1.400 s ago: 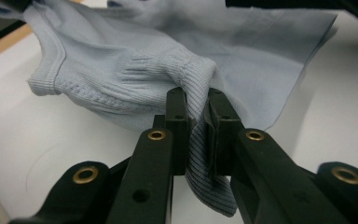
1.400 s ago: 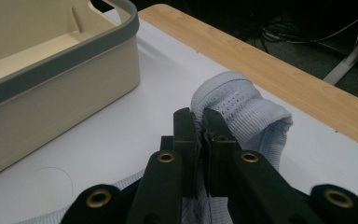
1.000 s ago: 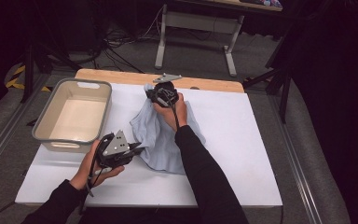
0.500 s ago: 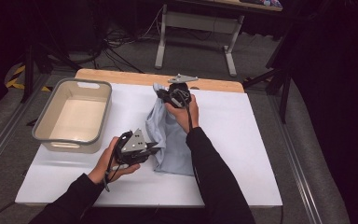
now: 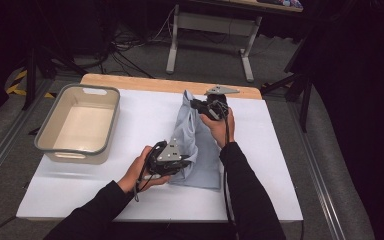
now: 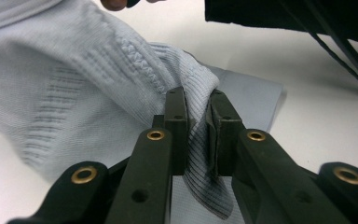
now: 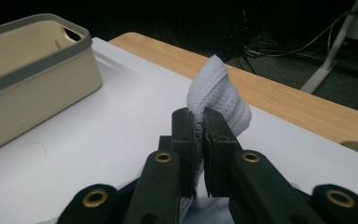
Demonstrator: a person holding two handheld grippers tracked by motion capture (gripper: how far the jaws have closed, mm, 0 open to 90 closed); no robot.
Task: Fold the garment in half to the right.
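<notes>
Now I hold a light blue knitted garment with both grippers, on the white table. My left gripper is at the near, lower part of the garment. Its jaws are almost closed, and a fold of the ribbed hem is pinched between the pads, as I see in the left gripper view, where the left gripper bites the cloth. My right gripper is at the far end of the garment, close to the wooden edge of the table. Its jaws are also nearly together, and they clamp a bunched ribbed edge of the knit, which stands up above the right gripper in the right gripper view. Between the two grippers the garment is stretched in a long, narrow shape, and its lower part lies flat on the table. A beige plastic tub with a grey rim stands to the left of the garment, well apart from it.
</notes>
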